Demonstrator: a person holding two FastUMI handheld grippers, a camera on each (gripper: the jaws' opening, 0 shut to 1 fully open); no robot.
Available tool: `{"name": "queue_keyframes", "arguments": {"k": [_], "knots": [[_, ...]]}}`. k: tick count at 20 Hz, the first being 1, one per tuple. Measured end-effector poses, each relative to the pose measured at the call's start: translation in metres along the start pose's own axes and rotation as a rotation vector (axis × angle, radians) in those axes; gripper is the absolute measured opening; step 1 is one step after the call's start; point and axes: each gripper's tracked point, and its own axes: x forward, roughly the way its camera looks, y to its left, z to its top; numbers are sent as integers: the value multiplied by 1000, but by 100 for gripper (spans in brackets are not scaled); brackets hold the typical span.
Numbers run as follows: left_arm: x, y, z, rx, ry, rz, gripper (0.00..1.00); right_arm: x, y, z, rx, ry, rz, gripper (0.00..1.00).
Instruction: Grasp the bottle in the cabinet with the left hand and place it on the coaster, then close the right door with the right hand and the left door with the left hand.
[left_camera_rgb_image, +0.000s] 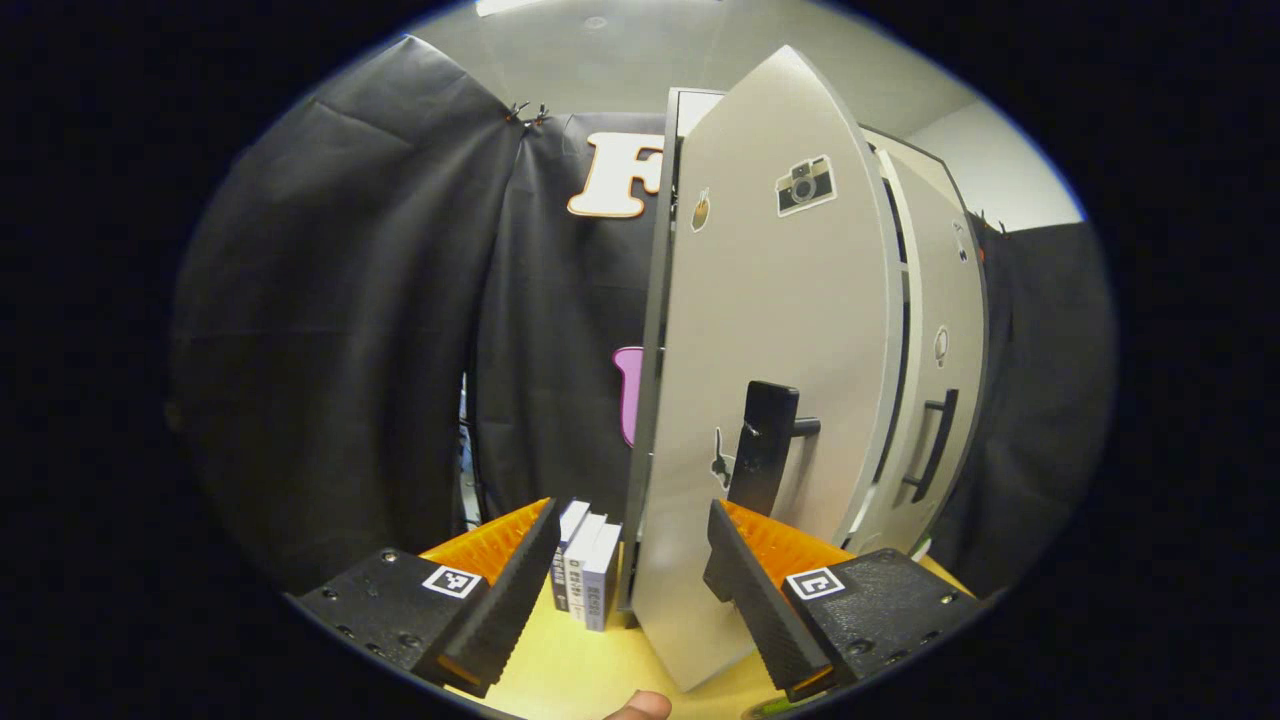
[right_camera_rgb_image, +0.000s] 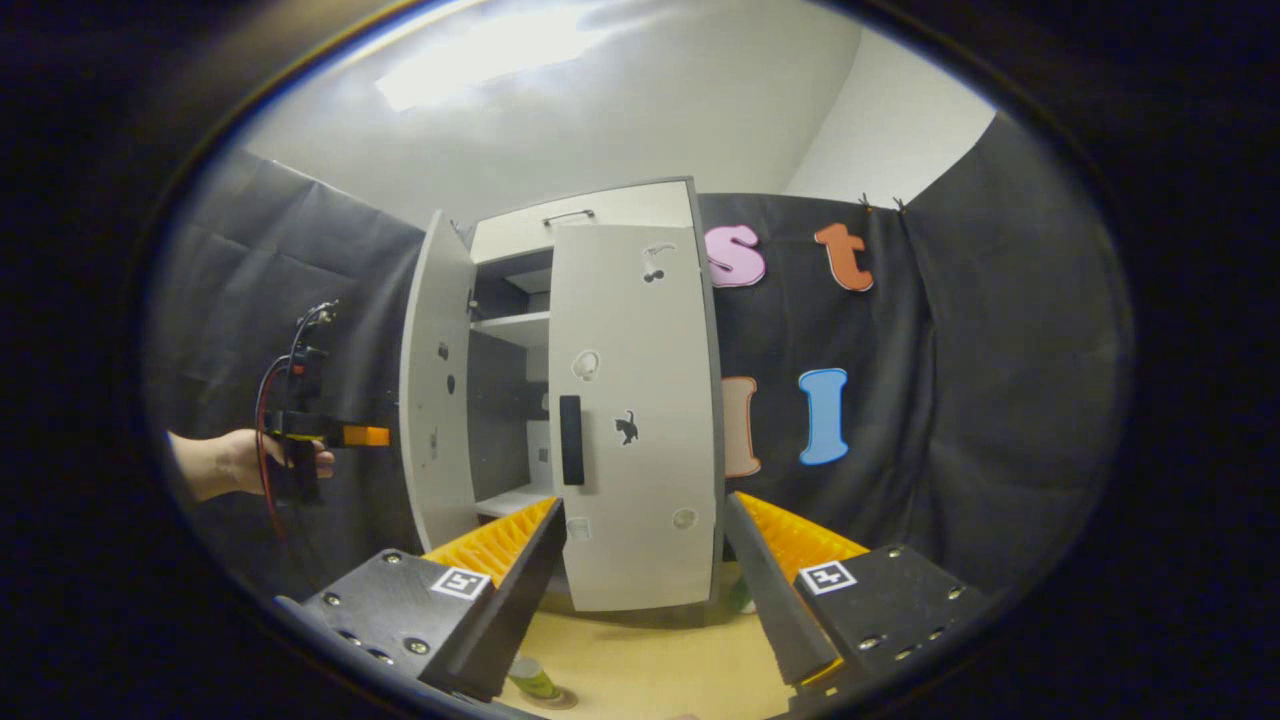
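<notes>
The grey cabinet (right_camera_rgb_image: 585, 215) stands on a wooden table. Its left door (left_camera_rgb_image: 770, 330) hangs partly open right in front of my left gripper (left_camera_rgb_image: 630, 520), which is open, with its right finger just below the door's black handle (left_camera_rgb_image: 765, 445). In the right gripper view, the same left door (right_camera_rgb_image: 435, 400) swings wide, and a hand holds the left gripper (right_camera_rgb_image: 330, 435) beside its outer face. The right door (right_camera_rgb_image: 630, 420) is nearly flat against the cabinet front. My right gripper (right_camera_rgb_image: 645, 505) is open before it, holding nothing. A green bottle (right_camera_rgb_image: 530, 678) stands on a coaster (right_camera_rgb_image: 557, 698) at the near table edge.
Several upright books (left_camera_rgb_image: 585, 575) stand left of the cabinet base. Inside the cabinet, white shelves (right_camera_rgb_image: 515, 325) show through the gap. A small green object (right_camera_rgb_image: 741, 596) sits by the cabinet's right foot. A fingertip (left_camera_rgb_image: 640, 706) shows at the bottom edge.
</notes>
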Motion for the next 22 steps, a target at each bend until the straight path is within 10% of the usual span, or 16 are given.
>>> {"name": "queue_keyframes", "arguments": {"k": [22], "knots": [[-12,-69,2,69,-17,-161,95,-12,21,-3,-56,64,-74,96]]}}
